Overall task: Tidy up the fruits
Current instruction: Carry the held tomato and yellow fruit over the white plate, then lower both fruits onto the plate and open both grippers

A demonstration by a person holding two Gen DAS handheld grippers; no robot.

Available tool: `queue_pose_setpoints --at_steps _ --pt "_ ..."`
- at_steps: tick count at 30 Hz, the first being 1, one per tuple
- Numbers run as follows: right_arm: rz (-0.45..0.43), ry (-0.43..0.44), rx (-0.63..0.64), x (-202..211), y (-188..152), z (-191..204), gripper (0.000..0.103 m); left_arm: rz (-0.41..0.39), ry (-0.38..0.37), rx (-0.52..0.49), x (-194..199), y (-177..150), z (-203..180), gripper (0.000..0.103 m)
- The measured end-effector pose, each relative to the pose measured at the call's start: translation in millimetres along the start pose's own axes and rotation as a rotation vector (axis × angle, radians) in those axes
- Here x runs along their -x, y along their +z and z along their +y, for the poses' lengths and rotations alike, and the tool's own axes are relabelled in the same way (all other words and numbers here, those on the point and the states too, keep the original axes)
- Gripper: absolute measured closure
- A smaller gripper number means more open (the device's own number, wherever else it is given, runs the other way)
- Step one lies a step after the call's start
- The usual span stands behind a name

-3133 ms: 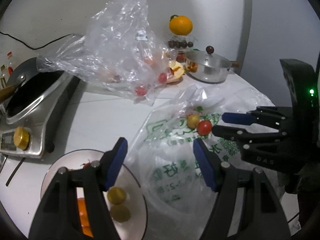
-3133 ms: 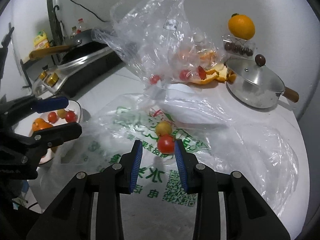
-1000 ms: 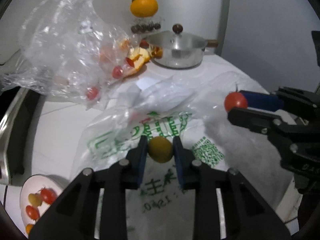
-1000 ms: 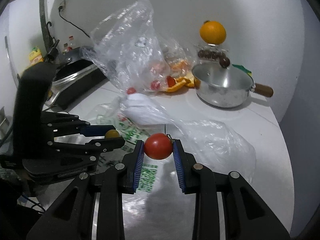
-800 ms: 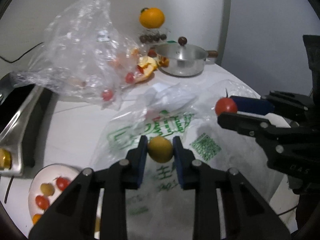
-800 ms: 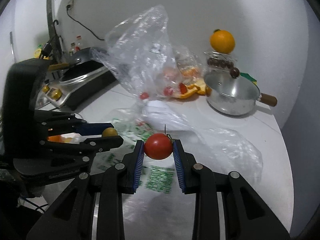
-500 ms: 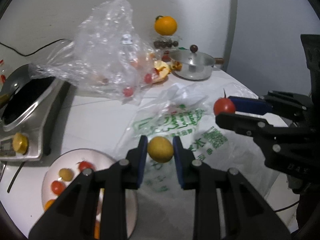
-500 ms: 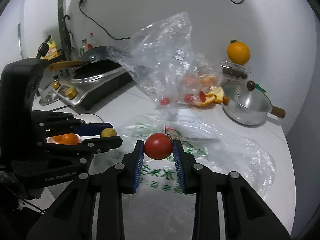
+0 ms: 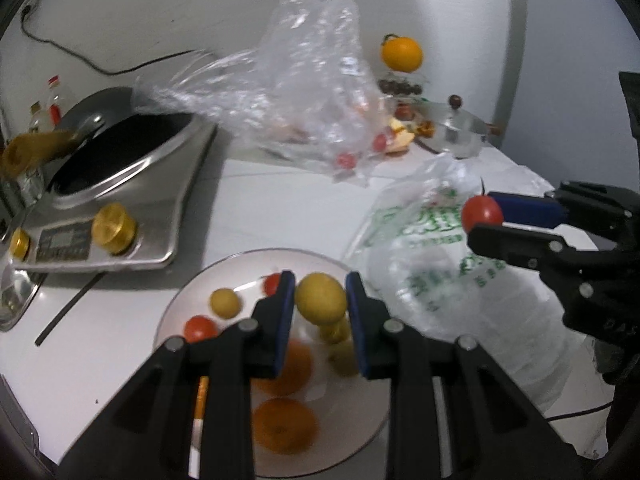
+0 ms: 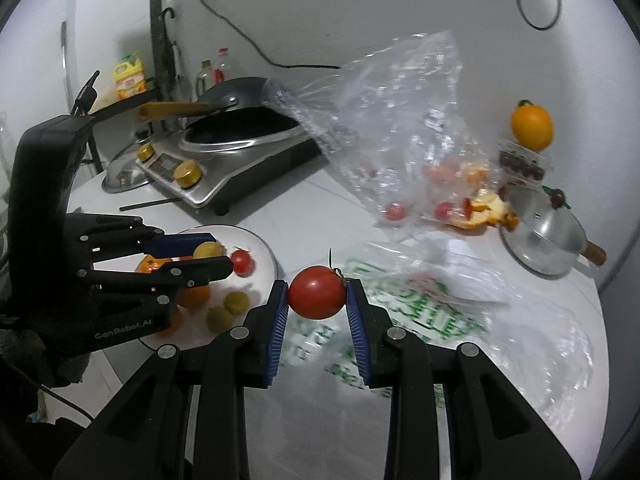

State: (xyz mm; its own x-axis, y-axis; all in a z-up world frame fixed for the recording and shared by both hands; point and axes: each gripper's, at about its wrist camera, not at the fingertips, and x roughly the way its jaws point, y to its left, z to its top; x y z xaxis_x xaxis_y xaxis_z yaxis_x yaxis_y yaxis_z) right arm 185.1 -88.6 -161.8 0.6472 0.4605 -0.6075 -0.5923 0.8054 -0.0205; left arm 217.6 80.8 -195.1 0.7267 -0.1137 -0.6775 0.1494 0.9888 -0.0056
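My left gripper [image 9: 320,300] is shut on a small yellow fruit [image 9: 321,299] and holds it above a white plate [image 9: 236,268]. The plate holds red and yellow cherry tomatoes and orange fruit. My right gripper [image 10: 317,298] is shut on a red tomato [image 10: 317,297], held in the air right of the plate [image 10: 262,248]. The left gripper with its yellow fruit [image 10: 208,250] also shows in the right wrist view, over the plate. The right gripper and its tomato [image 9: 482,214] show at the right of the left wrist view.
A white printed plastic bag [image 9: 432,248] lies flat right of the plate. A clear bag [image 9: 312,92] with tomatoes stands behind. An induction cooker with a wok [image 9: 120,168] is at the left. A steel pot [image 10: 544,236] and an orange [image 10: 532,128] are at the back right.
Both grippers have carried their fruits left from the printed bag toward the plate. The left gripper now hangs over the plate; the right one trails beside it.
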Motion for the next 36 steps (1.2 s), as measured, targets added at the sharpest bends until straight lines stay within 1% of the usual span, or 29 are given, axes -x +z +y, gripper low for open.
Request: queue_pose_setpoints --at_steps 5,12,21,22,29,32,33,35,36 --pt "0.029 0.032 0.021 -21 8 18 0.071 0.011 0.027 0.022 -4 -6 22 0.077" --pt "0.074 0.075 0.036 -55 12 36 0.071 0.042 0.021 0.047 -15 -12 38 0.077" --pt "0.145 0.098 0.036 -95 10 44 0.071 0.055 -0.007 0.063 -20 -13 50 0.075" --pt "0.154 0.099 0.035 -99 9 45 0.071 0.057 -0.008 0.064 -21 -13 50 0.073" --pt "0.185 0.098 0.030 -108 7 50 0.071 0.054 -0.012 0.078 -18 -14 52 0.069" --pt "0.185 0.092 0.040 -106 7 51 0.071 0.051 -0.007 0.081 -14 -15 51 0.065" --pt "0.185 0.089 0.045 -105 8 51 0.071 0.052 -0.006 0.083 -12 -15 51 0.061" --pt "0.182 0.075 0.050 -102 8 51 0.070 0.044 -0.005 0.091 -7 -16 51 0.055" --pt "0.175 0.067 0.047 -97 9 50 0.069 0.035 -0.004 0.096 -3 -16 50 0.050"
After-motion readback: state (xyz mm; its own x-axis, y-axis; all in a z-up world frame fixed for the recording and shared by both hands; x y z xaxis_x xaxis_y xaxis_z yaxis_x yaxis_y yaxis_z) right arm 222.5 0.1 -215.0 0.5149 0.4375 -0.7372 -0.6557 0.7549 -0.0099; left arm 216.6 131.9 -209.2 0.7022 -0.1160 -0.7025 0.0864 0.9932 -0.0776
